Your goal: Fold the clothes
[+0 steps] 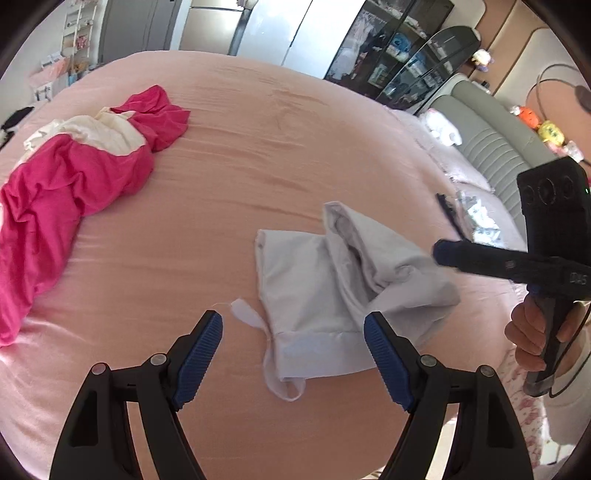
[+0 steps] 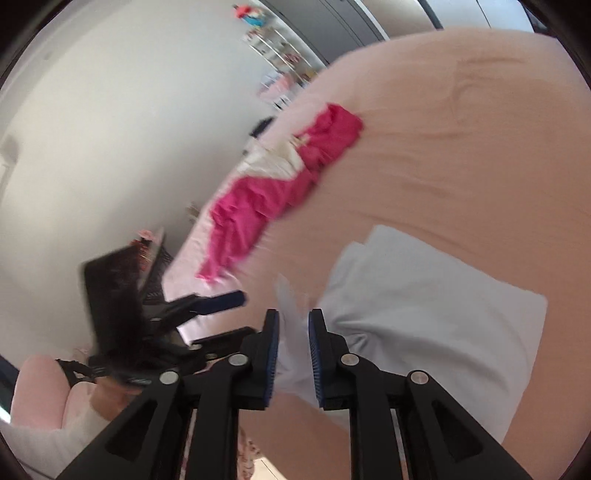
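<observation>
A pale grey-white garment (image 1: pixel 325 295) lies partly folded on the pink bed (image 1: pixel 258 147), one side lifted. My left gripper (image 1: pixel 293 332) is open and empty just above its near hem. My right gripper (image 2: pixel 293 332) is shut on an edge of the same garment (image 2: pixel 424 314) and lifts it; it shows in the left wrist view (image 1: pixel 443 253) at the garment's right side. The left gripper shows blurred in the right wrist view (image 2: pixel 221 299). A crumpled pink and cream garment (image 1: pixel 74 166) lies at the far left of the bed, also in the right wrist view (image 2: pixel 266 195).
A grey padded headboard (image 1: pixel 487 147) and pillows stand at the right of the bed. Dark glass shelves (image 1: pixel 399 48) and wardrobes (image 1: pixel 258 26) line the far wall. A dark comb-like item (image 1: pixel 448 210) lies near the pillows.
</observation>
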